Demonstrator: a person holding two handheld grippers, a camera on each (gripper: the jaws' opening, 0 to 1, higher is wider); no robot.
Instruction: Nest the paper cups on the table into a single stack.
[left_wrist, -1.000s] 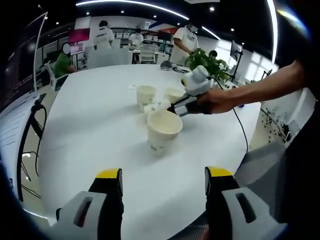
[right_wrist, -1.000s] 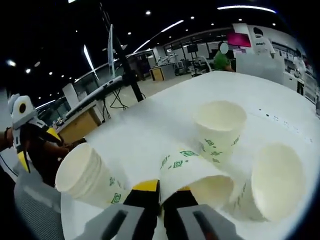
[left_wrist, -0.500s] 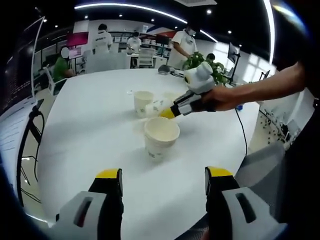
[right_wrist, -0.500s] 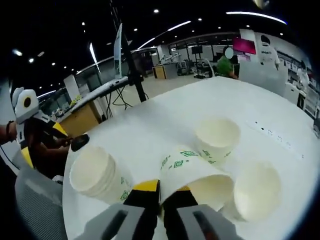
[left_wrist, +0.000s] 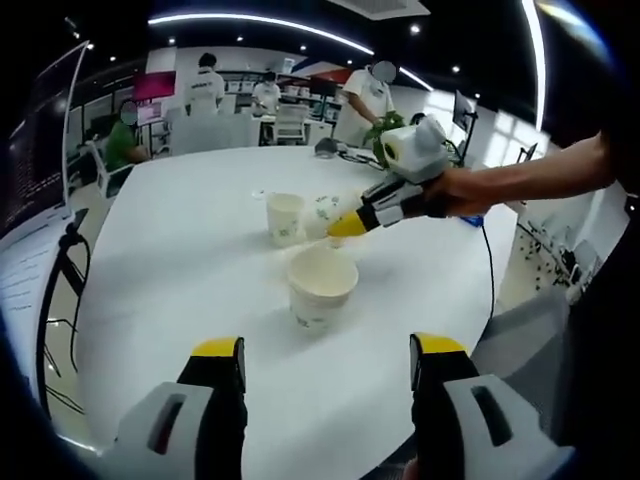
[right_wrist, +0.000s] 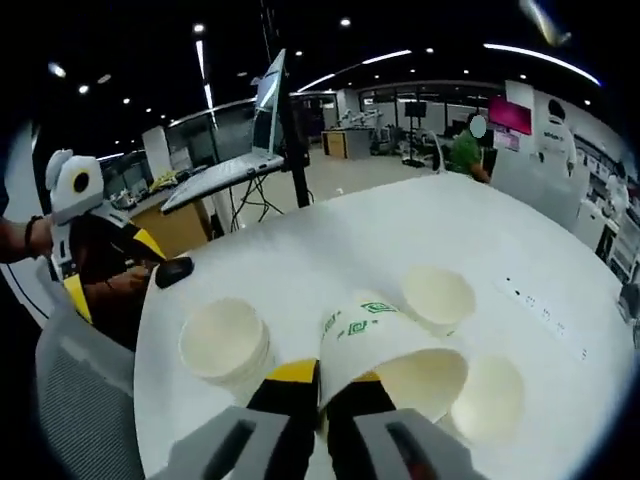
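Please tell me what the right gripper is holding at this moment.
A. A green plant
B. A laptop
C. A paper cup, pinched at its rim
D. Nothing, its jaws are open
C: in the right gripper view, the right gripper has its jaws shut on the rim of a paper cup with green print.

cups are cream with little green square-ish logos (right_wrist: 385, 345), table's plain white (left_wrist: 180, 250), gripper jaws grey with yellow tips (left_wrist: 325, 365)
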